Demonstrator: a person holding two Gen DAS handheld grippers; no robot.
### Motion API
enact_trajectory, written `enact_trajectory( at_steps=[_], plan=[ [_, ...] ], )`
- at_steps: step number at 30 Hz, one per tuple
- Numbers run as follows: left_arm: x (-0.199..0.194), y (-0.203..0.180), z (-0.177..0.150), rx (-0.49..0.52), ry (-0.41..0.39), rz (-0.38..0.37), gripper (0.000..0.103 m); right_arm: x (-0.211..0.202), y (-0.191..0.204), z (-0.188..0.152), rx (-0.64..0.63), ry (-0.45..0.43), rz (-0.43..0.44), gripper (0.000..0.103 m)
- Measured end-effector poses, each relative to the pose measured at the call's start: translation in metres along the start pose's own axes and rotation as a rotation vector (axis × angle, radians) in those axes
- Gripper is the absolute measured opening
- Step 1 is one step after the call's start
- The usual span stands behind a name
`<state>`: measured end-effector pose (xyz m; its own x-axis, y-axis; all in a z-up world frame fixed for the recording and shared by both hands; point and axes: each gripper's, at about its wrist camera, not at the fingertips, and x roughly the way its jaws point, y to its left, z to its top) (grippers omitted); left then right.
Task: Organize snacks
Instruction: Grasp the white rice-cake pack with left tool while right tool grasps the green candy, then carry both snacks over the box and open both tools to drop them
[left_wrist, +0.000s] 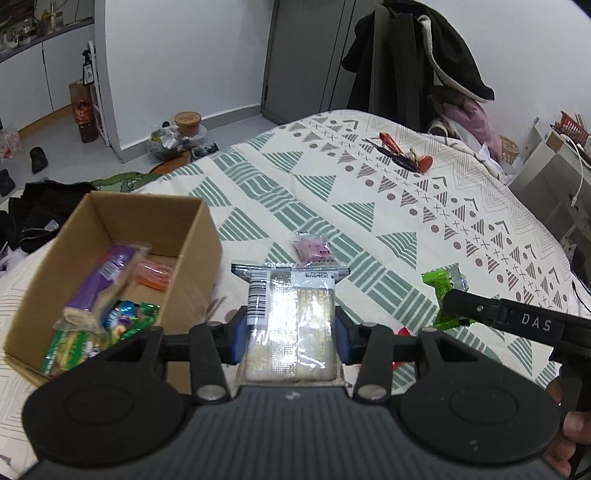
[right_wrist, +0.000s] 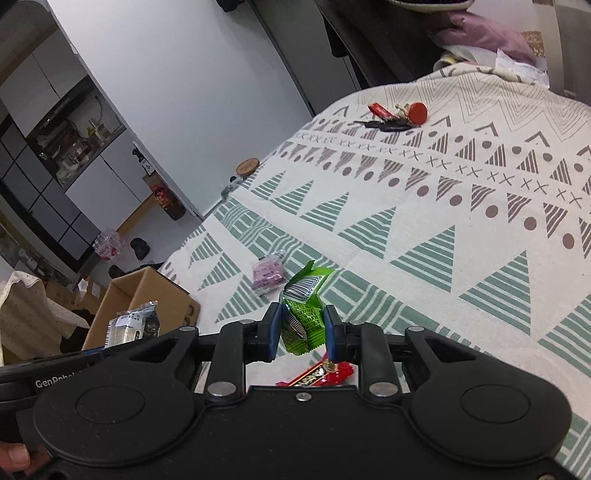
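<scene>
My left gripper (left_wrist: 291, 328) is shut on a clear cracker packet (left_wrist: 291, 325) with a barcode, held above the bed just right of the cardboard box (left_wrist: 195, 258). The box holds several snacks, among them a purple pack (left_wrist: 105, 277). My right gripper (right_wrist: 300, 328) is shut on a green snack packet (right_wrist: 304, 314), also in the left wrist view (left_wrist: 445, 291). A small pink packet (left_wrist: 314, 249) lies on the bedspread ahead of both grippers; it shows in the right wrist view (right_wrist: 267, 277). A red packet (right_wrist: 321, 373) lies under the right gripper.
The patterned bedspread (left_wrist: 369, 192) spreads to the right and far side. Keys with red tags (left_wrist: 402, 153) lie near its far end. Dark clothes (left_wrist: 417, 62) hang beyond the bed. The floor at left holds bags, a bottle and shoes.
</scene>
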<state>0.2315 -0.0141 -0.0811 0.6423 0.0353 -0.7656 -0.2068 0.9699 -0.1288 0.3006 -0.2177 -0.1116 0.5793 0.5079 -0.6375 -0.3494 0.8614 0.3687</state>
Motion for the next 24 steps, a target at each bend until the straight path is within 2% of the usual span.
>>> enact_trajectory(
  at_steps=[16, 24],
  plan=[
    [-0.051, 0.031, 0.005, -0.026, -0.071, 0.017, 0.045, -0.021, 0.057, -0.003, -0.079, -0.055, 0.030, 0.023],
    [-0.072, 0.063, 0.020, -0.050, -0.091, 0.004, 0.045, -0.030, 0.086, -0.002, -0.108, -0.075, 0.044, 0.023]
  ],
)
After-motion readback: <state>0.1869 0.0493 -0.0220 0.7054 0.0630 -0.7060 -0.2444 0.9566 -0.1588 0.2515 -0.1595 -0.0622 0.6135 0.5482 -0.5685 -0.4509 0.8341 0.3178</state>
